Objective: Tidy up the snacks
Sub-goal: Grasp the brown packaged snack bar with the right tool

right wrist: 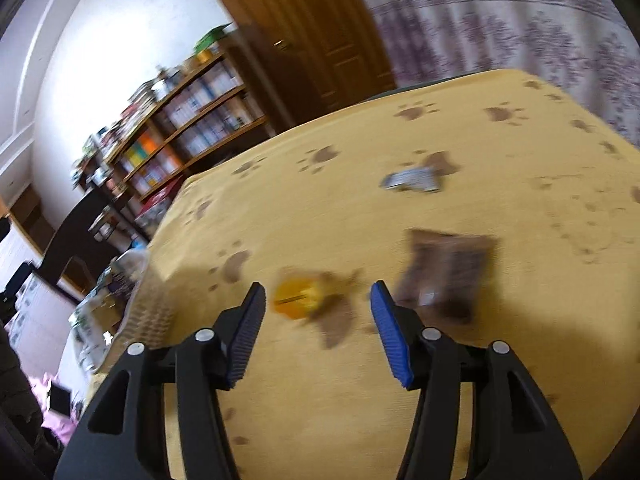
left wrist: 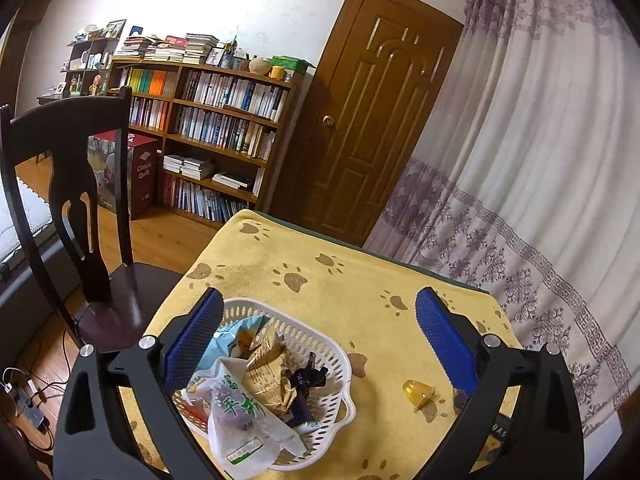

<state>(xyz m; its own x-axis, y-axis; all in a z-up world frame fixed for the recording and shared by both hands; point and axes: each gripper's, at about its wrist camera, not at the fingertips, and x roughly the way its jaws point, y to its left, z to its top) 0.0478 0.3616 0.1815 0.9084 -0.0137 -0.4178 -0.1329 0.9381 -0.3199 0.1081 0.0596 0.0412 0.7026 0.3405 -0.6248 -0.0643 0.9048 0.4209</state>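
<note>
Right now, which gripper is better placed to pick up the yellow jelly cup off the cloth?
Probably the right gripper: its open jaws are lined up with the yellow jelly cup. The left gripper hangs open over the white basket.

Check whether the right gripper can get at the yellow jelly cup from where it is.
Probably yes. The right gripper is open, and the yellow jelly cup lies on the bare cloth just ahead between its fingers; the brown packet sits off to one side.
</note>
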